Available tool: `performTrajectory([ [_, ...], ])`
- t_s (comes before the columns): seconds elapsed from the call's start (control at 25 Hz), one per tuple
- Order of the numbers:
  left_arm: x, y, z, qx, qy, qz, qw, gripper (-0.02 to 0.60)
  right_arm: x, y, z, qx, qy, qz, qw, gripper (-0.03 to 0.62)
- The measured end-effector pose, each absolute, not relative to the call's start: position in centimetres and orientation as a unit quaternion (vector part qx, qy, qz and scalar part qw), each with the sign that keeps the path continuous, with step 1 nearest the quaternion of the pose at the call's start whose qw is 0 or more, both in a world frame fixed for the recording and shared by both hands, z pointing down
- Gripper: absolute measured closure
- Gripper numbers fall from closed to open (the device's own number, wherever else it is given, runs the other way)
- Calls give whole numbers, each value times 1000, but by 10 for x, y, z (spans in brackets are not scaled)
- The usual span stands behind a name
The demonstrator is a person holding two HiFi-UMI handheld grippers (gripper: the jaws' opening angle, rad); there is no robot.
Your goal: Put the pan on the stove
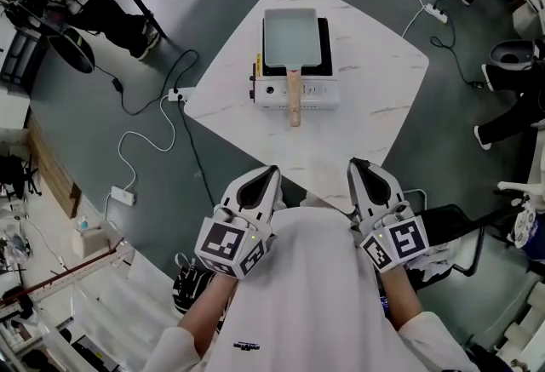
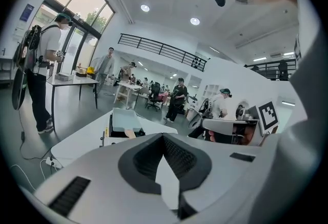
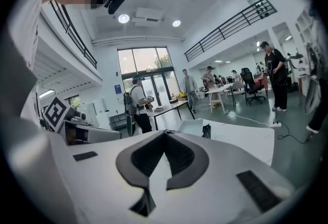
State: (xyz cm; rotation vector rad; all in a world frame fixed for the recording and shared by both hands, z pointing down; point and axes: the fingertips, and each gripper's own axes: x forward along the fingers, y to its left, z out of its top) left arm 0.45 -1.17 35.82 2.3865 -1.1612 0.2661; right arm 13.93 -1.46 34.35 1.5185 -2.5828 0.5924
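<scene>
A pale grey rectangular pan (image 1: 292, 37) with a wooden handle (image 1: 294, 98) rests on top of the white portable stove (image 1: 300, 90), at the middle of the white table (image 1: 375, 98). My left gripper (image 1: 271, 170) and right gripper (image 1: 356, 164) hover by the table's near edge, close to my chest, well short of the stove. On both, the jaws are shut with nothing between them. The left gripper view has the pan (image 2: 125, 120) ahead past the left gripper (image 2: 164, 136). The right gripper view shows the right gripper (image 3: 165, 133) with the pan (image 3: 192, 126) beyond it.
A power strip (image 1: 177, 94) and cables lie on the floor left of the table, another strip (image 1: 435, 13) at the right. People stand and sit around the room; desks and chairs fill the background.
</scene>
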Motion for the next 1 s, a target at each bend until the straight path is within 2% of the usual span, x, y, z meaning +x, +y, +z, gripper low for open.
performTrajectory([
  [1.0, 11, -10, 365, 872, -412, 111, 238, 581, 132, -14, 353, 504, -836, 208, 60, 591],
])
